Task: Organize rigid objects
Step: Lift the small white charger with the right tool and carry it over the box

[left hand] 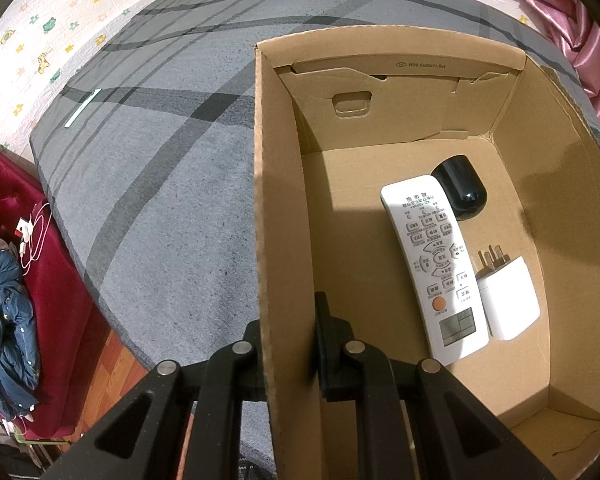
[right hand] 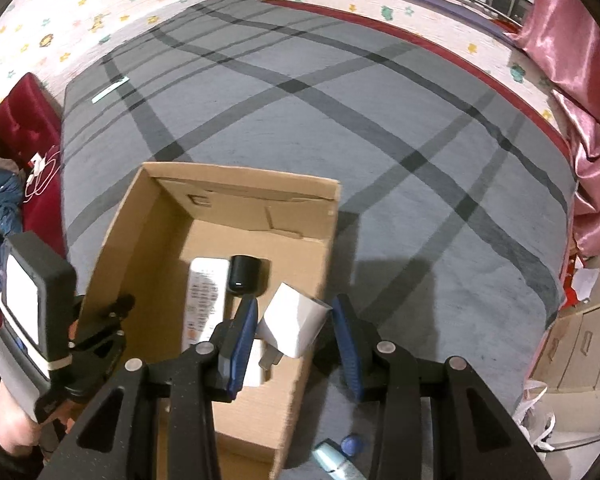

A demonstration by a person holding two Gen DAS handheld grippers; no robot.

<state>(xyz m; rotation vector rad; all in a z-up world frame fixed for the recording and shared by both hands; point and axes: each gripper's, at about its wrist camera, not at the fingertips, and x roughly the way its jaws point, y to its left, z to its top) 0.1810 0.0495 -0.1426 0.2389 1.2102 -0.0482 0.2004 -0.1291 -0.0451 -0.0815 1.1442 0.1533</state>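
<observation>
A cardboard box is seen standing open on a grey striped bedspread, its left wall clamped by the left gripper. The jaws are drawn fully together on the cardboard, with one finger set outside the wall and the other inside.

Three items are shown lying on the floor of the box. A white remote control is laid lengthwise with its buttons up. A black oval object is placed at its far end, touching it or nearly so. A boxed charger plug is set just beside the remote's near half, with its prongs pointed towards the far wall.

In the right wrist view, the right gripper is pictured above the box, over its right wall near the front. Its jaws are held partly apart, and a white charger plug is caught between the blue pads, tilted, with metal prongs seen at its lower left. This plug is rendered sharp while the box beneath it is blurred.

The left gripper is also visible at the left edge of that view, fixed to the box wall, with a person's hand below it. A small blue-capped bottle is seen lying on the bedspread just outside the box, near the bottom of the frame. Pink curtains are hung at the right.
</observation>
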